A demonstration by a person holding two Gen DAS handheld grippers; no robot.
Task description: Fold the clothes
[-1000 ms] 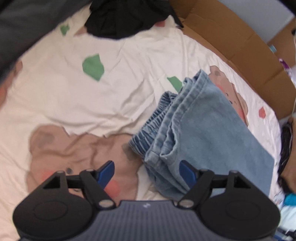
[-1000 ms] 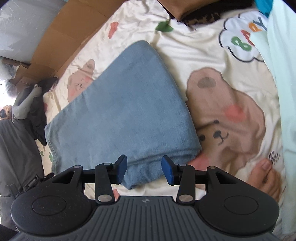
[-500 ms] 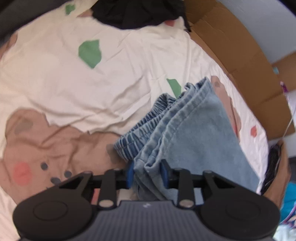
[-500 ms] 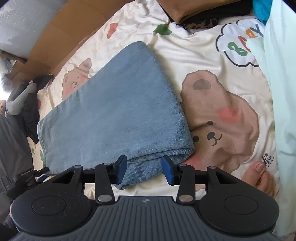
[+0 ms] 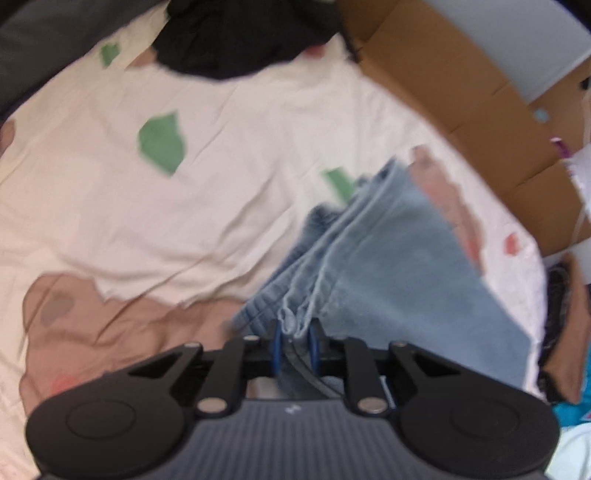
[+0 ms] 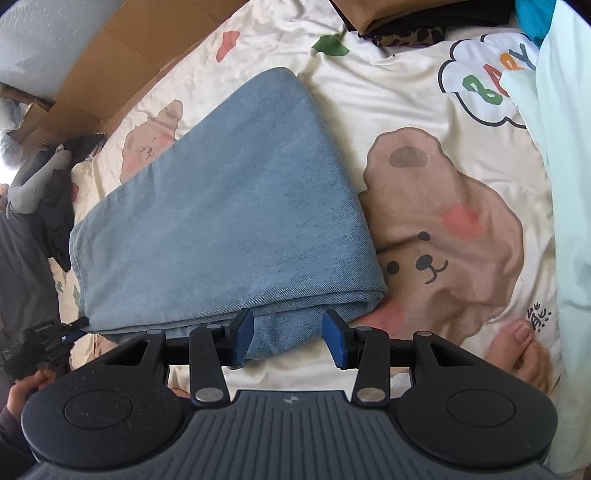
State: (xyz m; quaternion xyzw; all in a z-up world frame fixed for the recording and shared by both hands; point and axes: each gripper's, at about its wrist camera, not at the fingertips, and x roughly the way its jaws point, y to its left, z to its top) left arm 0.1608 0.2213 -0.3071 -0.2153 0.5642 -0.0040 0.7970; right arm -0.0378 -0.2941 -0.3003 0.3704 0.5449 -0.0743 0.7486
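Note:
Folded light-blue jeans lie on a cream bear-print bed sheet. My left gripper is at their layered hem end, and its jaws are closing with a bunch of denim pinched between the blue pads. In the right wrist view the same jeans show as a smooth folded slab. My right gripper hovers over the near folded edge. It is open, with denim lying between and below its fingers, and the pads do not press on it.
A black garment lies at the sheet's far edge, and cardboard lines the bed's side. A bare foot rests on the sheet near my right gripper. Pale mint cloth and a brown garment pile border the sheet.
My left gripper's jaws went from wide apart to pinched on the jeans' layered edge, after moving in over it. The right gripper stayed in place, open.

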